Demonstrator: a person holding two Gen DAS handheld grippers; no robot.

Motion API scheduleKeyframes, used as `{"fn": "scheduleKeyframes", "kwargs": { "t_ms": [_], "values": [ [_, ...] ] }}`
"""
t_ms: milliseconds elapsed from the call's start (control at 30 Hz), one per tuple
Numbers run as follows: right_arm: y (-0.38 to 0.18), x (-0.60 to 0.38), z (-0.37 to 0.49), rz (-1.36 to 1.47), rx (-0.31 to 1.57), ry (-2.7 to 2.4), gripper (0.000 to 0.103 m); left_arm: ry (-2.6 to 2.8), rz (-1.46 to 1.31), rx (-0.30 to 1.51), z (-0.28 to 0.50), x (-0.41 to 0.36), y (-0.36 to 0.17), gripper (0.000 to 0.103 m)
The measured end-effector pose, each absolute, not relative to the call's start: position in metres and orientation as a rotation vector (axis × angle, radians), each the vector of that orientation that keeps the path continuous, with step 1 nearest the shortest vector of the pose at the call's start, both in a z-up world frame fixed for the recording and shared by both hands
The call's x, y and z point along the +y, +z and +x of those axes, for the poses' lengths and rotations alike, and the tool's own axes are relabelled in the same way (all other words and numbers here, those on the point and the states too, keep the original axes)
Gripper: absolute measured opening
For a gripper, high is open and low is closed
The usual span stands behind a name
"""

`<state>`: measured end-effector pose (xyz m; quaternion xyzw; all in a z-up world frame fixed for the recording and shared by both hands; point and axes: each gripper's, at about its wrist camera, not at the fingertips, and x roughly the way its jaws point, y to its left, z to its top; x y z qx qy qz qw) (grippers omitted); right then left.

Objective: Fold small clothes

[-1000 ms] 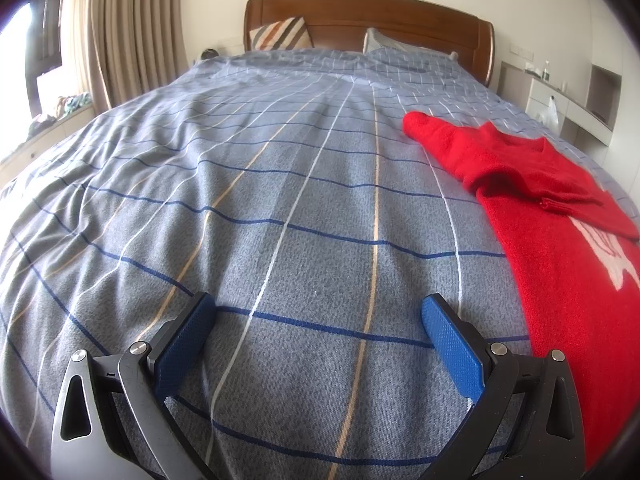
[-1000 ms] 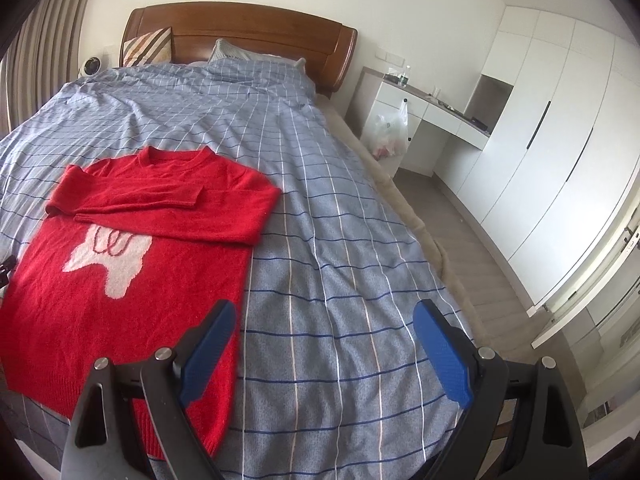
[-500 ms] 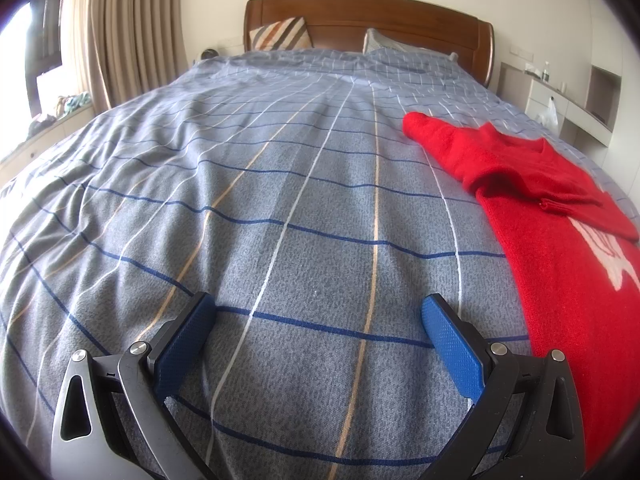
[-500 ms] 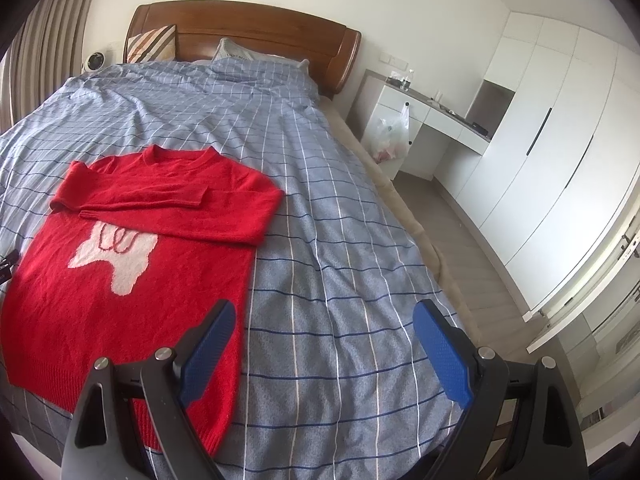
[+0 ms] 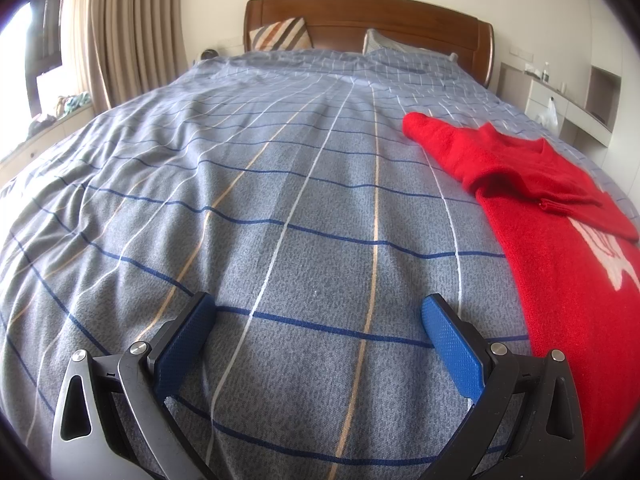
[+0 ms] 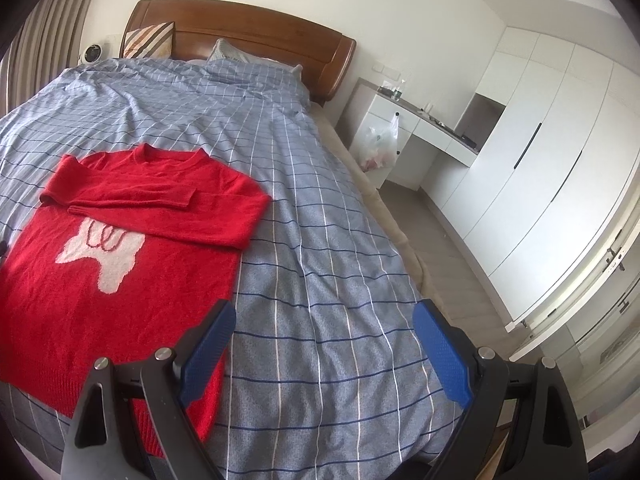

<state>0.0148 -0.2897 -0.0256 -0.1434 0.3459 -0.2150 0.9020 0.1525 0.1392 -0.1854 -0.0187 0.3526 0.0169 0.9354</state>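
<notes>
Checked blue bedspread (image 6: 320,240) covers the bed; red sweater (image 6: 120,264) lies flat on it, both sleeves folded across the chest, at 10 o'clock of the right gripper (image 6: 324,344). Left gripper (image 5: 316,332), with the sweater at 2 o'clock, and right both gape wide, empty

Sweater (image 6: 120,248) lies flat on the bed (image 6: 320,240), both sleeves crossed over its chest. Left tool (image 5: 318,332) hovers over bare cover to the sweater's left; right tool (image 6: 324,344) sits at its lower right corner. Pillows (image 6: 148,40) rest against the headboard (image 6: 248,28) behind.
</notes>
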Motion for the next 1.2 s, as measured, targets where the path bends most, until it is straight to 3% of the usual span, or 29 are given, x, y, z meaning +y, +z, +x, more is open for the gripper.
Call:
{"fn": "scheduleKeyframes", "kwargs": {
  "t_ms": [1200],
  "values": [
    [0.016,-0.303,-0.009,-0.304,0.616,-0.483,0.090,0.047,-0.016,0.733,0.156,0.133,-0.188,0.103]
  ]
}}
